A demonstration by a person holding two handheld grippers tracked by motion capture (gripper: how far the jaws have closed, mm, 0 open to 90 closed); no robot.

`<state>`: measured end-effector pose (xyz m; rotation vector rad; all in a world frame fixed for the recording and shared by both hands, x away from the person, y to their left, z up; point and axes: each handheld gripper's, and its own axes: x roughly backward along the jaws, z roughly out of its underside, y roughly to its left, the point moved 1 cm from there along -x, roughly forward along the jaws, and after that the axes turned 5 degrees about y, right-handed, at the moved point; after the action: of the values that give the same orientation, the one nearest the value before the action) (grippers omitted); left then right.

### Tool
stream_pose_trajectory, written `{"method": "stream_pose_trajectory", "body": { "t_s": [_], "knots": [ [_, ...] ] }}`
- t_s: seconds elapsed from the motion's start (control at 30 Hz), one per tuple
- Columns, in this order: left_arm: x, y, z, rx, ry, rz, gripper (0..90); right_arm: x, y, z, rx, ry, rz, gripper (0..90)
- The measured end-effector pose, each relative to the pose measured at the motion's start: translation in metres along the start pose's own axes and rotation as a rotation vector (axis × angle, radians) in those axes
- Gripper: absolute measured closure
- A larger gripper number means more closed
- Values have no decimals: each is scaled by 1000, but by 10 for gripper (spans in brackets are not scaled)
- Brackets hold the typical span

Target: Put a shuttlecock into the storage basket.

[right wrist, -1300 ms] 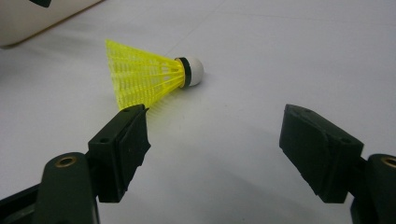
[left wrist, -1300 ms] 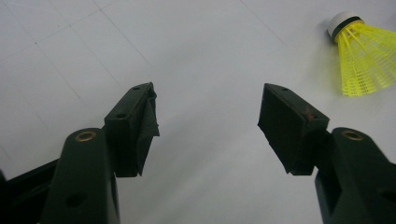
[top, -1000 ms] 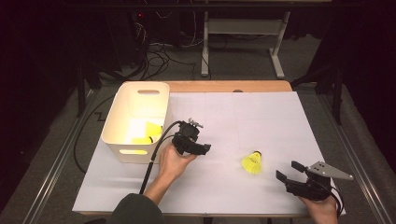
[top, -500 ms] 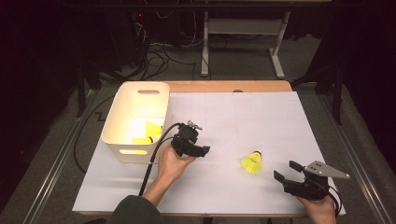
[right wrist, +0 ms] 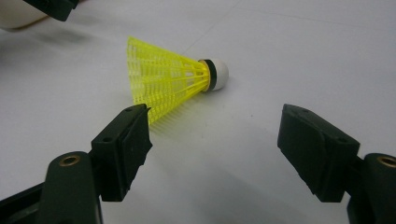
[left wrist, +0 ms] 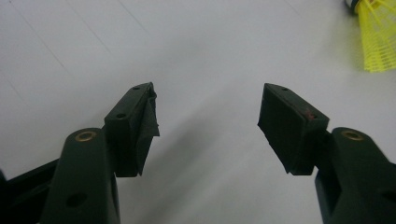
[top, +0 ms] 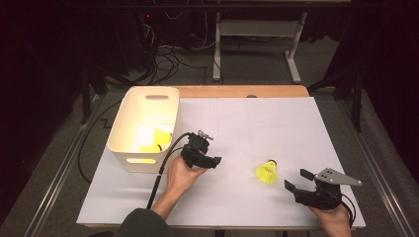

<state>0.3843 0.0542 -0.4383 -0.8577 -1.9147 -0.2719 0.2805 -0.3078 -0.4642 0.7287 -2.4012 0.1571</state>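
White paper (top: 276,128) covers the table in a dark room; both hand-held grippers gape empty.

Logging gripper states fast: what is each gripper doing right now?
Left gripper: open, nothing between its jaws.
Right gripper: open, holding nothing; the yellow shuttlecock lies on the table just ahead of it.

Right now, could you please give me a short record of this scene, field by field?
surface: white table
loose item: yellow shuttlecock on its side, white cork tip
bin: white bin at the table's left, yellow shuttlecocks inside
left hand-held gripper: open, nothing between the jaws, beside the bin
right hand-held gripper: open, aimed at the loose shuttlecock, not touching
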Motion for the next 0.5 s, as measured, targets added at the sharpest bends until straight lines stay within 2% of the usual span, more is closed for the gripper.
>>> {"method": "stream_pose_trajectory", "body": {
  "t_s": [0.2,0.3,0.5],
  "knots": [
    [-2,3,2,8,3,3,379,-2,6,-5,19,4,-3,273],
    [-2,2,2,6,3,8,379,-4,14,-8,48,17,-6,278],
    [-3,0,2,1,3,9,379,-9,22,-12,64,23,-16,289]
  ]
}}
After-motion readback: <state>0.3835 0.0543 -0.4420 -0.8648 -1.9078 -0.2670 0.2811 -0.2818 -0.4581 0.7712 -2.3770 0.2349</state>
